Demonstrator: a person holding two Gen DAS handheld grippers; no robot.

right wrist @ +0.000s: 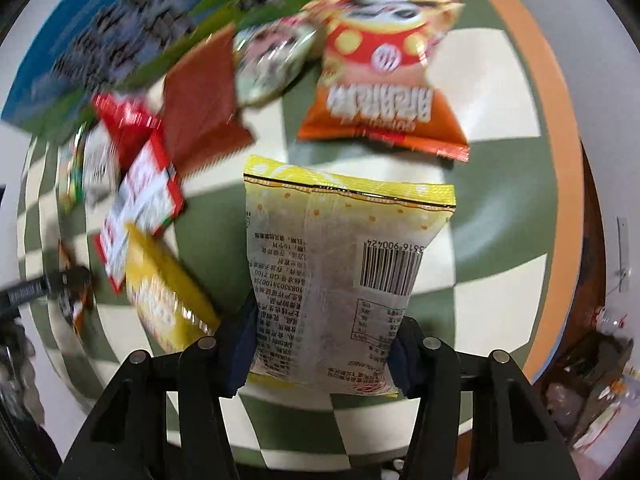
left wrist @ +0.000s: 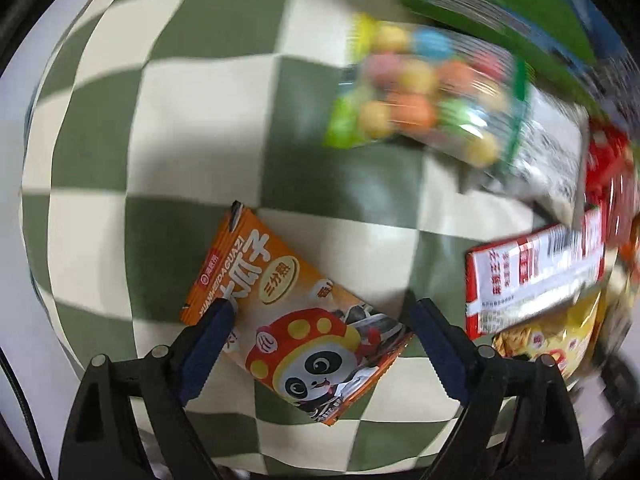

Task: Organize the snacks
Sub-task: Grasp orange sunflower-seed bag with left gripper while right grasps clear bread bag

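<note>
In the left wrist view, an orange panda snack packet [left wrist: 296, 316] lies on the green and cream checkered cloth [left wrist: 160, 128]. My left gripper [left wrist: 324, 312] is open, its jaws straddling the packet; the left fingertip [left wrist: 222, 312] overlaps its edge. A clear bag of coloured candy balls [left wrist: 416, 92] lies beyond. In the right wrist view, my right gripper [right wrist: 320, 344] is shut on a yellow snack bag [right wrist: 340, 264], barcode side up, held above the cloth [right wrist: 500, 92].
A red and white packet [left wrist: 532, 276] and a yellow bag [left wrist: 552, 344] lie right of the left gripper. In the right view an orange bag [right wrist: 384, 80], brown packet [right wrist: 200, 100], red packets [right wrist: 136, 192], yellow bag [right wrist: 164, 292] and blue and green boxes [right wrist: 120, 20] crowd the left and far side.
</note>
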